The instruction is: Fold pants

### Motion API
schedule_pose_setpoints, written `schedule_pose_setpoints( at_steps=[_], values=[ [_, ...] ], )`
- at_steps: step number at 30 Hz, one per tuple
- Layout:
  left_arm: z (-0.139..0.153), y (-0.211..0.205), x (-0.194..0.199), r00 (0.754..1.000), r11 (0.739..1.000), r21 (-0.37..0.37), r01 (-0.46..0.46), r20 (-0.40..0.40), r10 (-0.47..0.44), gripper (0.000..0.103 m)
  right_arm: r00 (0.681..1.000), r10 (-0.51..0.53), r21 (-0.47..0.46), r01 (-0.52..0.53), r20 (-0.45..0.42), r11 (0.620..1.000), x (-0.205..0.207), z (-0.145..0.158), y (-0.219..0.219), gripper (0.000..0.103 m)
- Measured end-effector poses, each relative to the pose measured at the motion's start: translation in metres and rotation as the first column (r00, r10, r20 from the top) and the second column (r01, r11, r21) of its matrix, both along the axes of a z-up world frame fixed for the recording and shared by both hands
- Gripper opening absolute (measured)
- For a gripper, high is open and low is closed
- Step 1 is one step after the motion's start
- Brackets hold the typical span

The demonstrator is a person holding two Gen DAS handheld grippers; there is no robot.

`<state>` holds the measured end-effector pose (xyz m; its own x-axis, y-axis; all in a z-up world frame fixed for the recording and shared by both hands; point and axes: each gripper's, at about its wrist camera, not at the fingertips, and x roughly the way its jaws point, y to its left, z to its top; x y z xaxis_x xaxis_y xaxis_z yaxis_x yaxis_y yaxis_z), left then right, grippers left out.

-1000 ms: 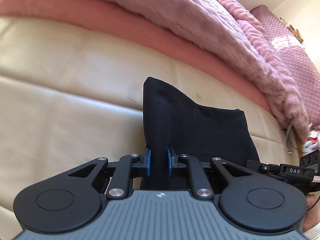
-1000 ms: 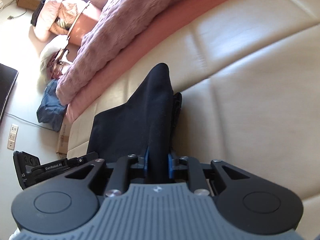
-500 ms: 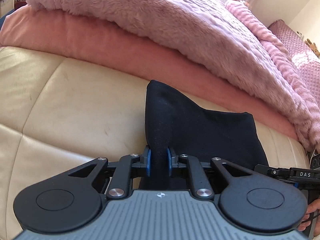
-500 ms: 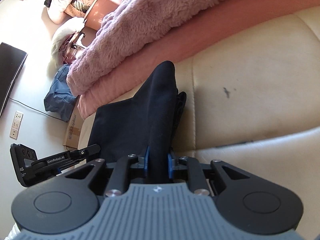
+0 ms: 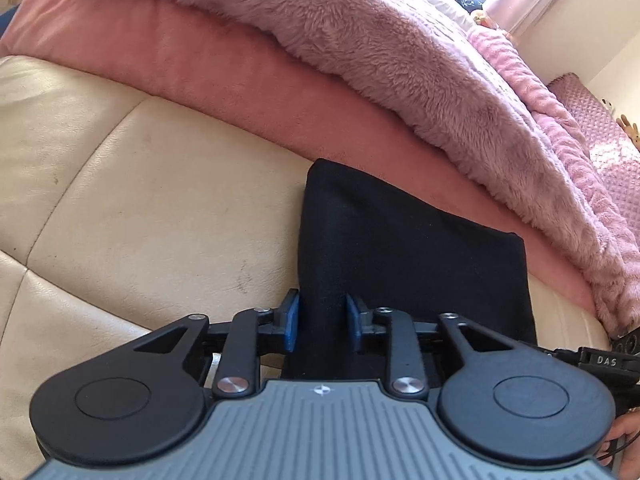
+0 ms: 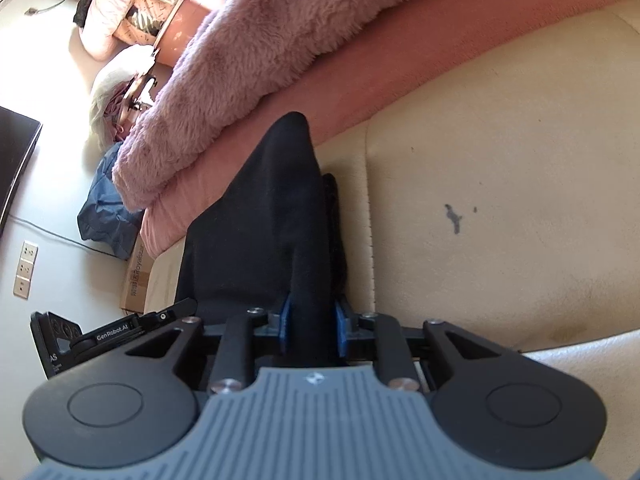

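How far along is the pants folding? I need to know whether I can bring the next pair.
Partly done. The black pants already look folded into a compact panel. In hand: the left gripper and right gripper each pinch an edge of the pants, holding them above the cream sofa near the pink blanket. Left: lay them flat, finish any last fold, release.
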<state>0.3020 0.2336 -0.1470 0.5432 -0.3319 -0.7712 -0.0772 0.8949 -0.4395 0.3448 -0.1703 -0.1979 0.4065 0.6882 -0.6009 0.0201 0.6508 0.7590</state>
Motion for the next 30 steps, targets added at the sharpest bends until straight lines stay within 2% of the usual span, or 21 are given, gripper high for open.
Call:
schedule_pose_setpoints(
  at_steps=[3, 5, 7, 9, 11, 14, 16, 20, 23, 30],
  values=[
    [0.010, 0.000, -0.008, 0.999, 0.998, 0.027, -0.052, 0.001, 0.052, 0.039, 1.000, -0.005, -0.018, 0.006, 0.008, 1.000, -0.003, 0.008, 0.001, 0.022],
    [0.022, -0.003, -0.023, 0.996, 0.994, 0.079, -0.080, 0.047, 0.076, 0.037, 0.998, -0.009, -0.085, 0.014, 0.064, 0.996, -0.011, 0.022, 0.001, 0.026],
    [0.033, -0.009, -0.040, 0.993, 0.987, 0.126, -0.096, 0.083, 0.086, 0.032, 0.989, 0.005, -0.172, 0.020, 0.147, 0.985, -0.023, 0.040, 0.005, 0.025],
    [0.041, -0.018, -0.058, 0.987, 0.981, 0.154, -0.117, 0.127, 0.097, 0.029, 0.969, 0.054, -0.263, 0.012, 0.242, 0.965, -0.038, 0.059, 0.015, 0.019],
    [0.042, -0.026, -0.072, 0.980, 0.973, 0.177, -0.145, 0.158, 0.118, 0.027, 0.935, 0.115, -0.354, 0.011, 0.335, 0.935, -0.056, 0.073, 0.029, 0.014],
    [0.032, -0.037, -0.080, 0.982, 0.968, 0.196, -0.155, 0.134, 0.130, 0.022, 0.891, 0.187, -0.427, 0.009, 0.415, 0.904, -0.076, 0.080, 0.049, 0.011],
    [0.024, -0.041, -0.084, 0.983, 0.963, 0.215, -0.163, 0.116, 0.140, 0.022, 0.885, 0.216, -0.456, -0.004, 0.412, 0.890, -0.082, 0.075, 0.056, 0.011],
    [0.016, -0.044, -0.085, 0.983, 0.959, 0.224, -0.175, 0.099, 0.157, 0.023, 0.911, 0.214, -0.482, -0.020, 0.352, 0.876, -0.080, 0.055, 0.059, 0.011],
    [0.018, -0.049, -0.083, 0.984, 0.952, 0.255, -0.170, 0.092, 0.151, 0.023, 0.924, 0.197, -0.469, -0.022, 0.329, 0.883, -0.078, 0.046, 0.056, 0.011],
    [0.033, -0.066, -0.100, 0.979, 0.936, 0.295, -0.189, 0.130, 0.157, 0.024, 0.921, 0.196, -0.477, -0.013, 0.335, 0.879, -0.085, 0.061, 0.061, 0.016]
  ],
)
